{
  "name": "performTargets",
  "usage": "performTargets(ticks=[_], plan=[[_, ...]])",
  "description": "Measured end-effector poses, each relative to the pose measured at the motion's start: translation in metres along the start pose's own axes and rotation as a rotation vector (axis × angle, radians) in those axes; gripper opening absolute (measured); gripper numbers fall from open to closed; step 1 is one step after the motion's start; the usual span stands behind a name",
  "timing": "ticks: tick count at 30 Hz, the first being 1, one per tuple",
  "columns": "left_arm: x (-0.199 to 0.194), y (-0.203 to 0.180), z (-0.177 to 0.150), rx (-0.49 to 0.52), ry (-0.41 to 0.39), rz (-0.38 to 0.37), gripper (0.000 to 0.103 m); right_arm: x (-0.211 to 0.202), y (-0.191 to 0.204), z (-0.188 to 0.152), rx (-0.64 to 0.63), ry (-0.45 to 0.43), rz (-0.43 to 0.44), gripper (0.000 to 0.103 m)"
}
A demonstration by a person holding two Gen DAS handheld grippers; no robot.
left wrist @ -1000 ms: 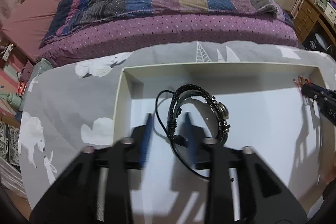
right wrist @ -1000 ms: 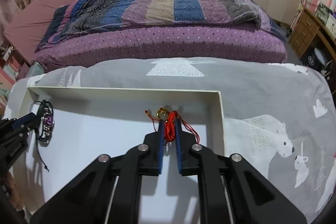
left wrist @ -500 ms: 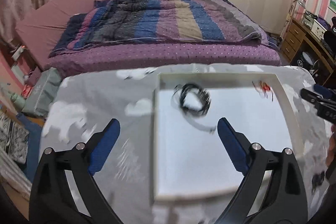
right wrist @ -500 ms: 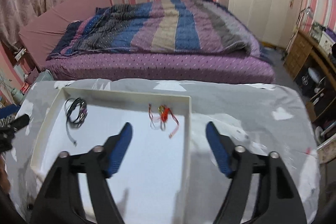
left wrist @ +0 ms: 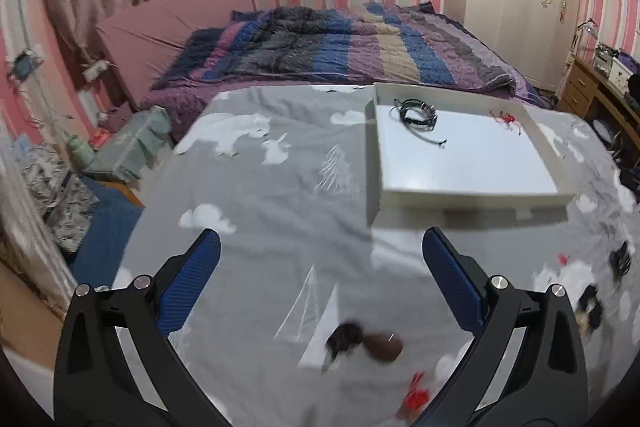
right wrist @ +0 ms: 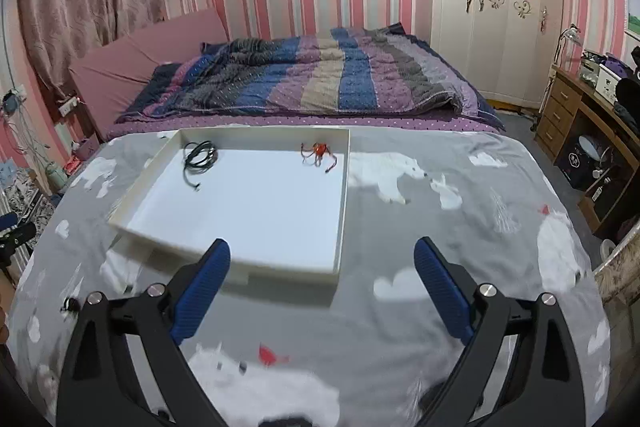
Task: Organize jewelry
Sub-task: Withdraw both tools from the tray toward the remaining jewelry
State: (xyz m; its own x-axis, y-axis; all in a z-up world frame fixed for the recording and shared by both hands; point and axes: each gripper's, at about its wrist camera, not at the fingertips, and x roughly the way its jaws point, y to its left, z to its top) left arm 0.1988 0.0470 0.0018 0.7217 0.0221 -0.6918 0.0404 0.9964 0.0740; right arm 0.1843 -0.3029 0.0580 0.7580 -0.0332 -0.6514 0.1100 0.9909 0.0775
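Both the left gripper [left wrist: 321, 281] and the right gripper [right wrist: 322, 287] had just spread wide apart, nothing between them. The black cord bracelet [right wrist: 199, 156] and red string charm [right wrist: 318, 151] lay far back in the white shallow tray [right wrist: 342, 227]. Next, dip slowly over the near brown bead piece [left wrist: 382, 343] on the grey bear-print worktop [left wrist: 280, 211]

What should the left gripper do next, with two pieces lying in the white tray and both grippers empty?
Probably lower the left gripper onto the dark brown piece lying on the grey cloth just ahead of it. Its jaws have just been opening and hold nothing, the black cord bracelet and red string piece already lie in the white tray, and more pieces remain outside it.
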Motion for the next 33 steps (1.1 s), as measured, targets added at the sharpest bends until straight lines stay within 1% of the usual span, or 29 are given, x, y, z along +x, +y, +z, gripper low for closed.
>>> performTargets(ticks=[2, 3, 6, 9, 11, 14, 21, 25, 28, 33], plan=[[-0.009, -0.002, -0.018, 0.014, -0.025, 0.032, 0.100, -0.010, -0.001, -0.020, 0.004, -0.006, -0.013, 0.093], [-0.014, -0.003, -0.026, 0.014, -0.032, 0.035, 0.100, -0.015, -0.001, -0.029, 0.007, -0.008, -0.015, 0.093], [-0.019, -0.004, -0.049, 0.008, -0.040, 0.013, 0.100, -0.032, -0.003, -0.058, 0.023, -0.032, -0.026, 0.093], [-0.015, -0.008, -0.064, 0.016, -0.049, 0.021, 0.100, -0.044, -0.003, -0.080, 0.013, -0.072, -0.073, 0.093], [-0.014, -0.008, -0.073, 0.013, -0.042, 0.030, 0.100, -0.045, -0.003, -0.091, -0.007, -0.079, -0.110, 0.093], [-0.014, -0.008, -0.074, 0.001, -0.043, 0.015, 0.100, -0.046, -0.002, -0.098, -0.021, -0.071, -0.139, 0.093], [-0.018, -0.003, -0.077, -0.035, -0.056, -0.005, 0.100, -0.048, -0.003, -0.108, -0.018, -0.059, -0.137, 0.093], [-0.013, -0.003, -0.078, -0.036, -0.038, 0.015, 0.100, -0.053, -0.002, -0.111, -0.024, -0.081, -0.138, 0.093], [-0.009, -0.005, -0.078, -0.043, -0.017, 0.006, 0.100, -0.056, -0.002, -0.109, -0.025, -0.095, -0.142, 0.093], [-0.013, -0.006, -0.080, -0.038, -0.031, 0.020, 0.100, -0.055, -0.008, -0.106, 0.002, -0.074, -0.118, 0.093]])
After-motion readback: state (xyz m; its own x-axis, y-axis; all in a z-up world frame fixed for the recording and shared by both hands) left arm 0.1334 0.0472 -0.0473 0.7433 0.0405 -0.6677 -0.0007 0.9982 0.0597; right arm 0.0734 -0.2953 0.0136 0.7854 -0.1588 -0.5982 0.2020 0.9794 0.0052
